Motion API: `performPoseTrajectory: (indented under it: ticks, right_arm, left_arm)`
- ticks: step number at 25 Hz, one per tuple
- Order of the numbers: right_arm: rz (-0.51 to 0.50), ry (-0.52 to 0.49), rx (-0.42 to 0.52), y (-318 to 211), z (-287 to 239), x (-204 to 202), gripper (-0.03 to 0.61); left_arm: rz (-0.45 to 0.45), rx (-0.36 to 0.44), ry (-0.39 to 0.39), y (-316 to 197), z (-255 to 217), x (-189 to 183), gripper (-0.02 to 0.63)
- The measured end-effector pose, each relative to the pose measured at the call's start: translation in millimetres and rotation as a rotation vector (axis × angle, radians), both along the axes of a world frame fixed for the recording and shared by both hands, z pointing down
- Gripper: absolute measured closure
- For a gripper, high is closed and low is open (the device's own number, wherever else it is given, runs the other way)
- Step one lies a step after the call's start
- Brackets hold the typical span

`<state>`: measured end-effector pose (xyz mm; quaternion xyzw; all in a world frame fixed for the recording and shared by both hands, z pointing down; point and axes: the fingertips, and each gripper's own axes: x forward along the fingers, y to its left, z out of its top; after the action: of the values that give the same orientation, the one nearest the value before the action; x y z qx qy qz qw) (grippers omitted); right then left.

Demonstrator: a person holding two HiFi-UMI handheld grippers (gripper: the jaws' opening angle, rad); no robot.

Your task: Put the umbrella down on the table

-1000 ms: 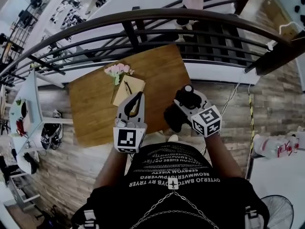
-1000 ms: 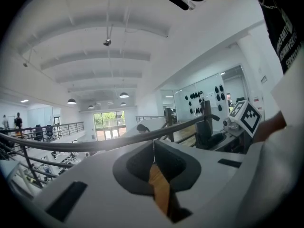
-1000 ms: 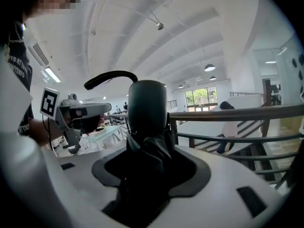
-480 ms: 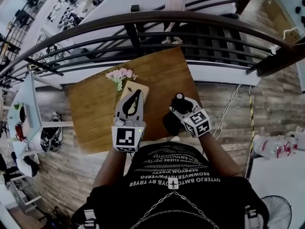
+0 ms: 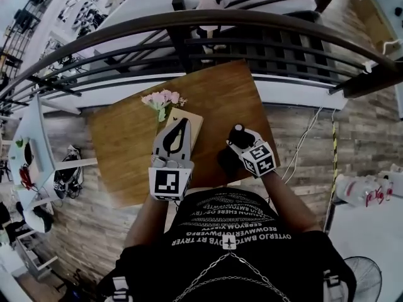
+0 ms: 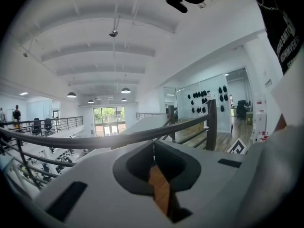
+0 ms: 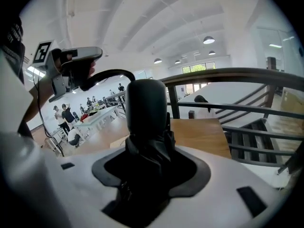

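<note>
Gripping the folded black umbrella (image 7: 146,103), my right gripper (image 7: 148,151) hides its lower end; my left gripper (image 6: 153,148) sits pinched shut, empty, above the smooth wooden table (image 5: 119,150).

Likely office mezzanine: railing (image 5: 208,24), desks (image 7: 95,117) below

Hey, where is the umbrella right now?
In the head view the folded black umbrella sits clamped in the right gripper, over the wooden table's near right corner, to the right of the tan box and the left gripper.
</note>
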<state>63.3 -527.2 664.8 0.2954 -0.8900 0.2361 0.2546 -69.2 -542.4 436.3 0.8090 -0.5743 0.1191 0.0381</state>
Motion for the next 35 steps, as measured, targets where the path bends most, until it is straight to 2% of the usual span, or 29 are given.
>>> performPoseTrajectory:
  ticks: [6,12,17,20,24,27,30,32,35]
  right_arm:
    - [0.06,0.011,-0.056,-26,28,0,0.333]
    - [0.15,0.004,-0.09,-59,51,-1,0.327]
    - [0.178,0.016,-0.139,-79,73,-5,0.325]
    - [0.193,0.054,-0.191,-87,97,-8,0.322]
    - [0.219,0.157,-0.276,-89,132,-4,0.322]
    - [0.217,0.219,-0.337,-79,156,6,0.317]
    - [0.182,0.234,-0.397,-68,168,10,0.288]
    - [0.133,0.23,-0.387,-61,163,12,0.275]
    - [0.069,0.274,-0.296,-54,141,25,0.273]
  left_arm:
    - [0.018,0.013,0.048,-3,11,-11,0.583]
    - [0.016,-0.003,0.05,-6,19,-18,0.583]
    - [0.01,0.003,0.063,1,20,-19,0.583]
    - [0.006,-0.016,0.06,6,29,-22,0.583]
    - [-0.009,-0.028,0.06,10,33,-27,0.583]
    - [-0.016,-0.024,0.057,14,32,-30,0.583]
    - [-0.027,-0.014,0.053,14,28,-37,0.583]
    - [-0.04,-0.011,0.044,13,26,-40,0.583]
    - [-0.047,0.003,0.028,8,21,-42,0.583]
